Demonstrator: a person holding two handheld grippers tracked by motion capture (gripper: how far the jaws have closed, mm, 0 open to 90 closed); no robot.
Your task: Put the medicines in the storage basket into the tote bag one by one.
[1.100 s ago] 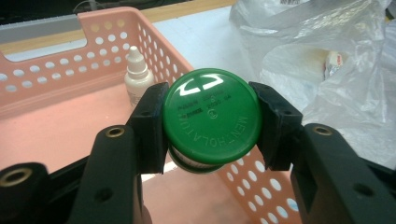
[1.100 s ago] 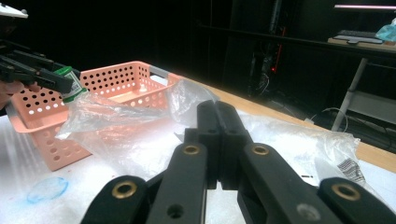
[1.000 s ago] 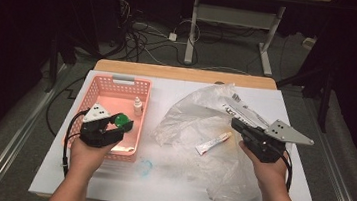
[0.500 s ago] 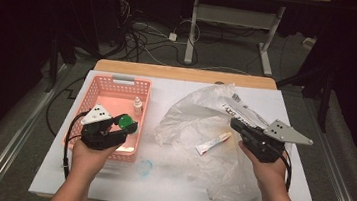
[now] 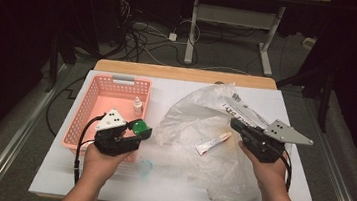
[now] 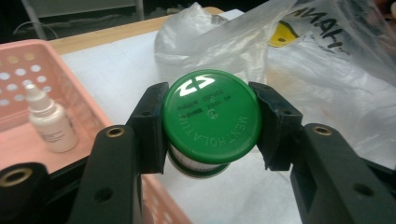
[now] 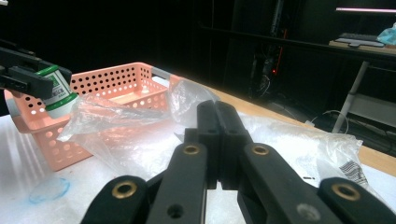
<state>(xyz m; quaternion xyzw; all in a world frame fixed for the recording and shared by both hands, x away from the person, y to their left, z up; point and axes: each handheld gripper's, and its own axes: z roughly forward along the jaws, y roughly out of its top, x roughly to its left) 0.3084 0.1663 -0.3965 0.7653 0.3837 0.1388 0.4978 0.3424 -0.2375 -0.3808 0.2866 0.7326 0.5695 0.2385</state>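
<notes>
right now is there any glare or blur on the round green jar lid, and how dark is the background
Left gripper view: the round green jar lid is sharp, with white glare on its upper edge; the small white dropper bottle looks softer. High view: table lit, surroundings nearly black. Right gripper view: the black jaws are blurred.

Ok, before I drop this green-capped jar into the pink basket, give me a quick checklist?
1. Left claw pinching the round green-capped jar on both sides: ok.
2. Jar above the pink perforated plastic basket: not ok, it hangs at the basket's right rim.
3. Small white dropper bottle away from the drop spot: ok, standing at the far right wall.
4. Right claw shut and out of the way: ok.
5. Crinkled clear plastic bag clear of the jar: cannot tell.
</notes>
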